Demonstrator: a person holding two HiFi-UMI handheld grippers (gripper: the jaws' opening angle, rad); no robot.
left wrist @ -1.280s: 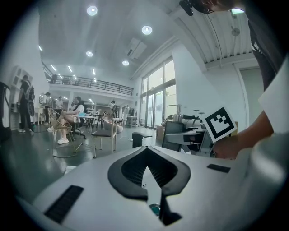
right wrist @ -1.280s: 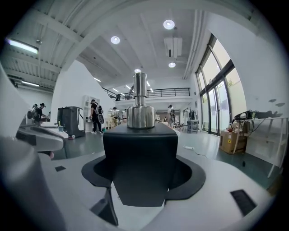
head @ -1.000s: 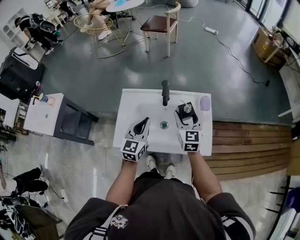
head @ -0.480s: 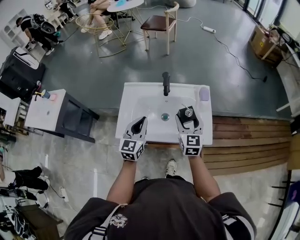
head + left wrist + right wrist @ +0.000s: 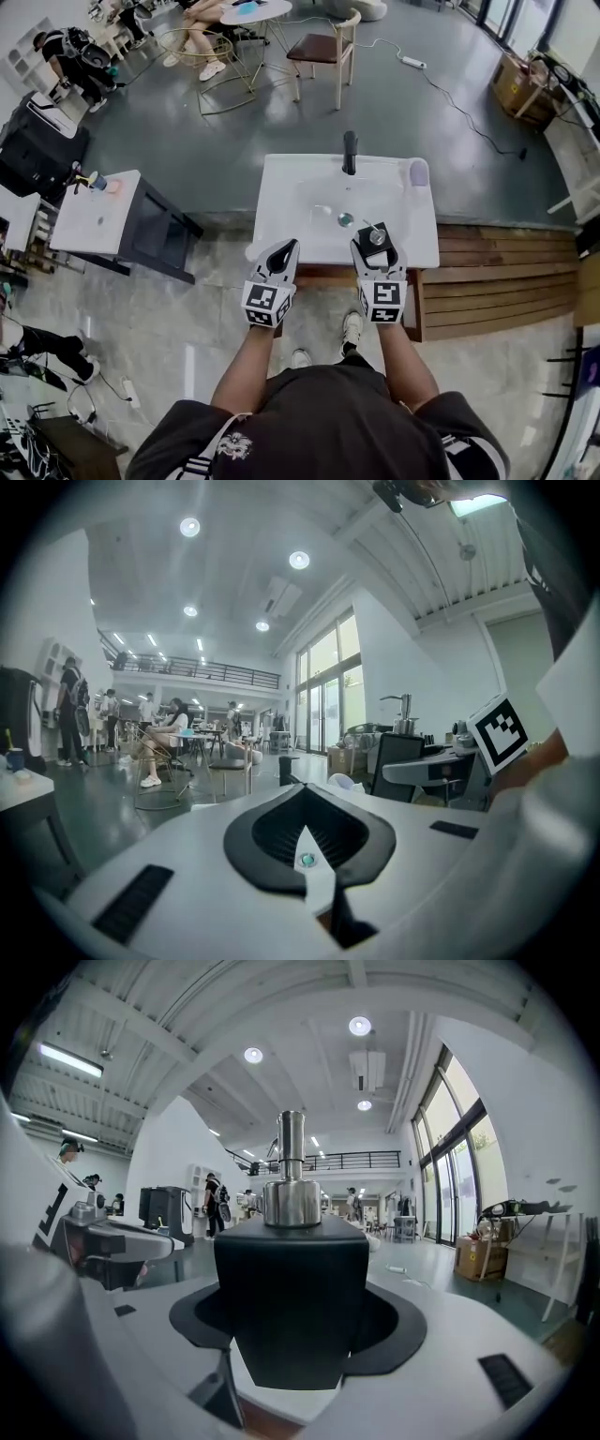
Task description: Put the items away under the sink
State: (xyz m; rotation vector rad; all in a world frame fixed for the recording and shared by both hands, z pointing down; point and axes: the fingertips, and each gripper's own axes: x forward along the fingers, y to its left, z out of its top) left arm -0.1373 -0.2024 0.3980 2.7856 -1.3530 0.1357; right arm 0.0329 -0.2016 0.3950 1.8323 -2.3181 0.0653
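My right gripper (image 5: 377, 234) is shut on a black pump bottle with a silver top (image 5: 379, 237) and carries it upright over the front right edge of the white sink (image 5: 291, 187). In the right gripper view the bottle (image 5: 291, 1307) fills the space between the jaws of that gripper (image 5: 292, 1269). My left gripper (image 5: 283, 247) is shut with nothing in it, at the sink's front left edge. Seen from the left gripper view, this gripper (image 5: 302, 803) has its pads meeting at the tip. A black faucet (image 5: 350, 152) stands at the back of the sink. A pale purple item (image 5: 419, 172) lies at its back right corner.
A white side cabinet (image 5: 94, 211) with a dark unit (image 5: 155, 234) stands to the left of the sink. Wooden decking (image 5: 506, 272) runs along the right. A chair (image 5: 323, 47) and a round table with seated people are far behind the sink.
Both grippers have drawn back from over the basin to the sink's front edge. The bottle stays in the right gripper. The person has stepped back from the sink.
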